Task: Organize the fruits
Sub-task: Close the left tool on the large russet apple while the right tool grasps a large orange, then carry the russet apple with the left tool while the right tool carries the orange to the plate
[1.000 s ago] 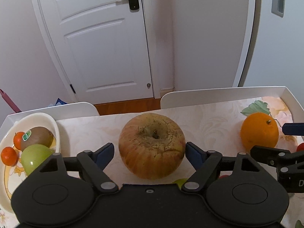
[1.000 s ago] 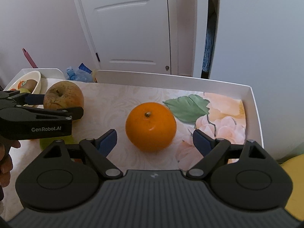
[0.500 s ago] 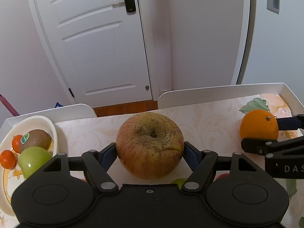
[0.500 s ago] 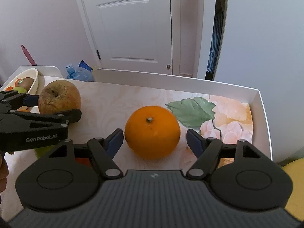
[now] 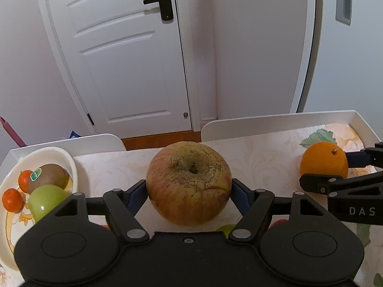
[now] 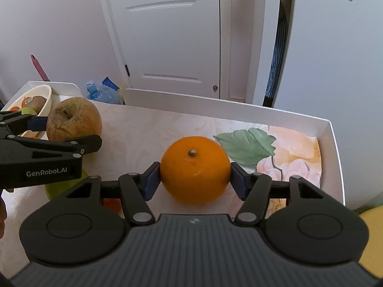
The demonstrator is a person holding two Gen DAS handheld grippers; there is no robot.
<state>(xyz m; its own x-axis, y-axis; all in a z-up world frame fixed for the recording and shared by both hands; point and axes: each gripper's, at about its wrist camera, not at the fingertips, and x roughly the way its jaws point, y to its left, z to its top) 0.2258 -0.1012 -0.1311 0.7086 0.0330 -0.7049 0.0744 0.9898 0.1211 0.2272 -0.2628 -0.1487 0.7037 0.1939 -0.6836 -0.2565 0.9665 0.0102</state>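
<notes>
A large wrinkled reddish-brown apple (image 5: 189, 181) sits on the floral table mat, and my left gripper (image 5: 189, 192) is shut on it, blue pads pressing both sides. To its right an orange (image 6: 195, 167) rests stem up on the mat. My right gripper (image 6: 195, 179) is closing its jaws with the orange between them, and both pads touch its sides. In the right wrist view the apple (image 6: 71, 119) and the left gripper (image 6: 69, 131) show at the left. At the far left a cream bowl (image 5: 69, 160) holds a kiwi (image 5: 50, 177), a green apple (image 5: 45, 203) and small tangerines (image 5: 12, 199).
A white raised rim (image 6: 239, 110) borders the table's far and right sides. A green fruit (image 6: 59, 189) and a small orange-red one (image 6: 111, 204) lie near the front, partly hidden under the grippers. Beyond the table are a white door and a blue water bottle (image 6: 103, 93).
The left pads closed onto the apple's sides. The right jaws narrowed from wide open until the pads met the orange. Neither hand shifted noticeably.
</notes>
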